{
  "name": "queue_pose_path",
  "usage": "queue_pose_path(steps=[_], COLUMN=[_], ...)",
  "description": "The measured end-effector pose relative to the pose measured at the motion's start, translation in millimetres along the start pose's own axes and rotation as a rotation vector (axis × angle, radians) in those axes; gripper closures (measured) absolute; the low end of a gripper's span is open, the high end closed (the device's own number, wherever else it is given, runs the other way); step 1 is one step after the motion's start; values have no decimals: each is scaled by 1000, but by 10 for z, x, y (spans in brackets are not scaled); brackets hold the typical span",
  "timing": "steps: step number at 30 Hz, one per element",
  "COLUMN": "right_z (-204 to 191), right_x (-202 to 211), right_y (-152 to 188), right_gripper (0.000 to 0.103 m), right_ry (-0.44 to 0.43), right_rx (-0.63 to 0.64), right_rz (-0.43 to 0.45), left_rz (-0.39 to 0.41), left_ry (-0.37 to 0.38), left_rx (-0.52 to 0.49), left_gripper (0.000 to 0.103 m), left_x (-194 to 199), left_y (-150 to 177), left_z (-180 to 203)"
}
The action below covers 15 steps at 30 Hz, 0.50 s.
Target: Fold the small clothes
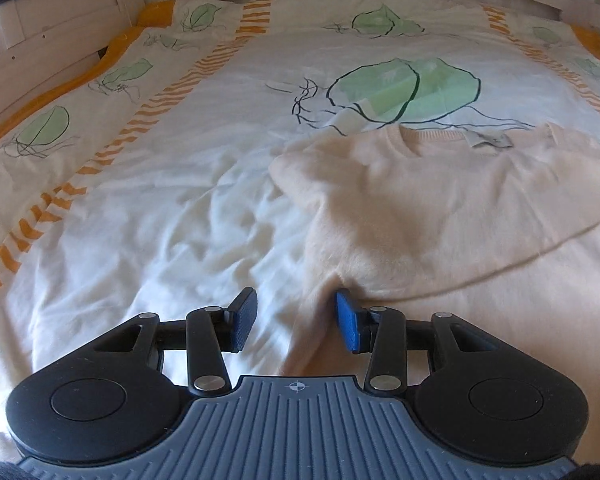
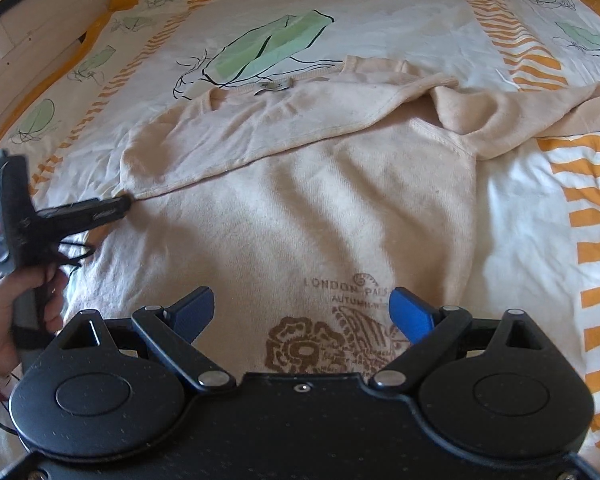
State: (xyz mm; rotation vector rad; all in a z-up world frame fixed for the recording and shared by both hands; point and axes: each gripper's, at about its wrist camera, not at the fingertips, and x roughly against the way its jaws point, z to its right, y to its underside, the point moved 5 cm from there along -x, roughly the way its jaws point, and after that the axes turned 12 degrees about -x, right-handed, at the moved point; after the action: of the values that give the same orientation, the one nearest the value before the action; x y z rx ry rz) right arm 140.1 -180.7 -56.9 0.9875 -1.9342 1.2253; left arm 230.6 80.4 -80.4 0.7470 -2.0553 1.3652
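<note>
One jumper on the bed, pale peach and lying flat with the printed front up, neckline out at 12 o'clock in the right wrist view. Its top portion is already turned down across the chest, and a sleeve sprawls away toward 2 o'clock. It looks a soft, light knit, limp and fuzzy, likely to drape and drag wrinkles rather than hold a crease, so I'd take it by a seam or hem where the cloth is doubled.

The left hand-held gripper sits down at the jumper's side edge, at 9 o'clock of the garment, jaws apart with cloth lying between the pads; the right pad seems to touch the fabric, but no pinch yet. That crease where the turned-down layer meets the body looks the sensible bite.

The right hand-held gripper hovers over the brown print near the hem, jaws wide and holding nothing.

Around it all, a white duvet with green leaves and orange stripes.
</note>
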Motion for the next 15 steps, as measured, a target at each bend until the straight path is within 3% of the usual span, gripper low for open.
queue_pose_path(steps=[3, 7, 13, 15], right_z=[1, -10, -154, -258], right_x=[-10, -1, -90, -140], right_y=[3, -8, -137, -227], right_gripper=[8, 8, 8, 9], right_ry=[5, 4, -19, -54], right_rx=[-1, 5, 57, 69], right_rz=[-5, -2, 0, 7], left_rz=[-9, -46, -97, -82], left_ry=[-28, -8, -104, -77], left_rx=[50, 294, 305, 324], left_gripper=[59, 58, 58, 58], left_x=[-57, -99, -42, -30], left_y=[15, 207, 396, 424], left_z=[-52, -383, -571, -613])
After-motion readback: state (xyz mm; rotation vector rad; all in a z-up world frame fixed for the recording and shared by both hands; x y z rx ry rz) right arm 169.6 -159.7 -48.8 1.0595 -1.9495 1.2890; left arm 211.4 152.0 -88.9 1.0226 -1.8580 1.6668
